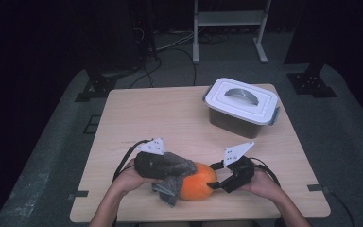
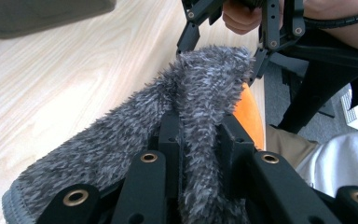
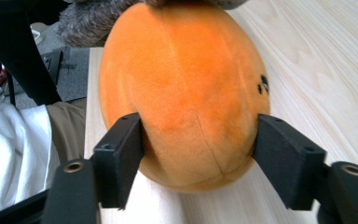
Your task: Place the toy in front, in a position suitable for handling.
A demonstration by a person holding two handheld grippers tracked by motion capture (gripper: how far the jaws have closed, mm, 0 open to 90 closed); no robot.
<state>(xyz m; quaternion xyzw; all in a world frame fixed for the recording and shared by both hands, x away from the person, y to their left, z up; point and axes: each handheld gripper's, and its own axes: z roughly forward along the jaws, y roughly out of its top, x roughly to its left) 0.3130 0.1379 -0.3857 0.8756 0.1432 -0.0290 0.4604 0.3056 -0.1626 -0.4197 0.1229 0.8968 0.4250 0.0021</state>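
From the high view, the left gripper (image 1: 170, 171) drapes a fuzzy grey cloth (image 1: 175, 172) over the orange plush toy (image 1: 197, 181) near the table's (image 1: 170, 113) front edge while the right gripper (image 1: 217, 178) braces it, so the wiping looks underway, with most of the toy left to cover. In the left gripper view the jaws pinch a fold of shaggy cloth (image 2: 191, 116). The right gripper view shows wide jaws pressing both flanks of the smooth, rounded toy (image 3: 186, 93).
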